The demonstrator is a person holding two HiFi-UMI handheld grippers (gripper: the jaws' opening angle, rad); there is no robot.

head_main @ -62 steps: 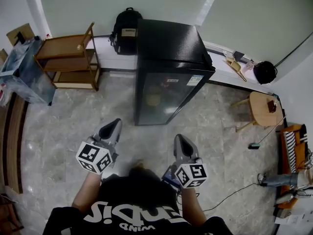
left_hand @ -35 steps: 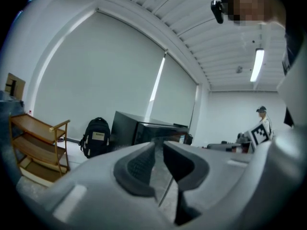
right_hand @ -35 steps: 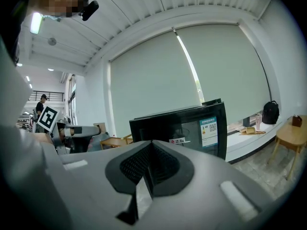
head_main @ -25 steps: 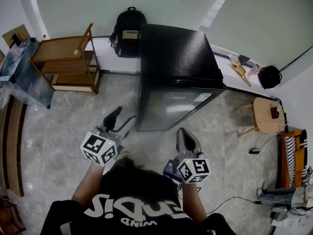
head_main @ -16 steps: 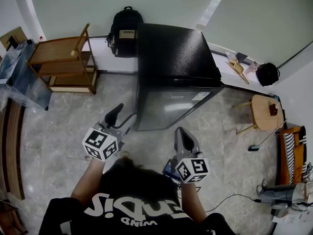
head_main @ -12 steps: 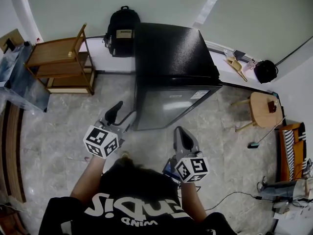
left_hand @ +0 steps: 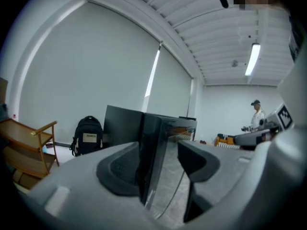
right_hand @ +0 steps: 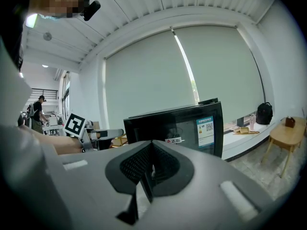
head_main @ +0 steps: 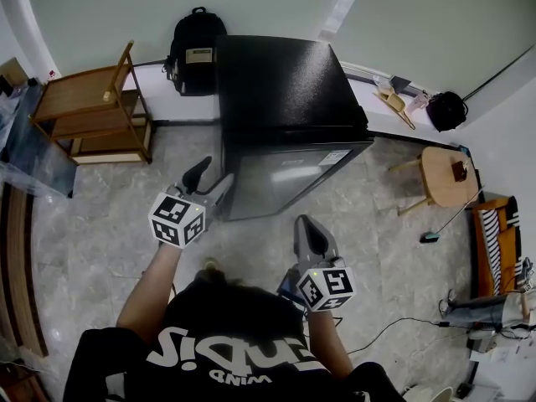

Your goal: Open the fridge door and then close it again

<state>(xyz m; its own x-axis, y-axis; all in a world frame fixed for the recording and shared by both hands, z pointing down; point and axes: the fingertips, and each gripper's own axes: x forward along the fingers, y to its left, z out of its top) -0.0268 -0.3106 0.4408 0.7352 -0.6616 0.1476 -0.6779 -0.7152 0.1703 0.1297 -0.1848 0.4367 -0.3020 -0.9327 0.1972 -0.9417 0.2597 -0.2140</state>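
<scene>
A black fridge (head_main: 280, 74) with a glass door (head_main: 289, 178) stands on the floor just ahead; the door looks closed against the body. My left gripper (head_main: 213, 177) is open at the door's left edge. In the left gripper view the door's edge (left_hand: 149, 147) runs up between the jaws of my left gripper (left_hand: 158, 163); I cannot tell whether either jaw touches it. My right gripper (head_main: 306, 229) is shut on nothing, held back in front of the door, with the fridge (right_hand: 184, 128) beyond its jaws (right_hand: 148, 176).
A black backpack (head_main: 193, 44) leans at the wall left of the fridge, beside a wooden shelf unit (head_main: 84, 107). A round wooden stool (head_main: 442, 174) and a black bag (head_main: 446, 111) are at the right. A person (left_hand: 256, 116) stands far off.
The fridge has come closer. My left gripper has opened and moved forward and up to the door's left edge. The right gripper has stayed shut and low.
</scene>
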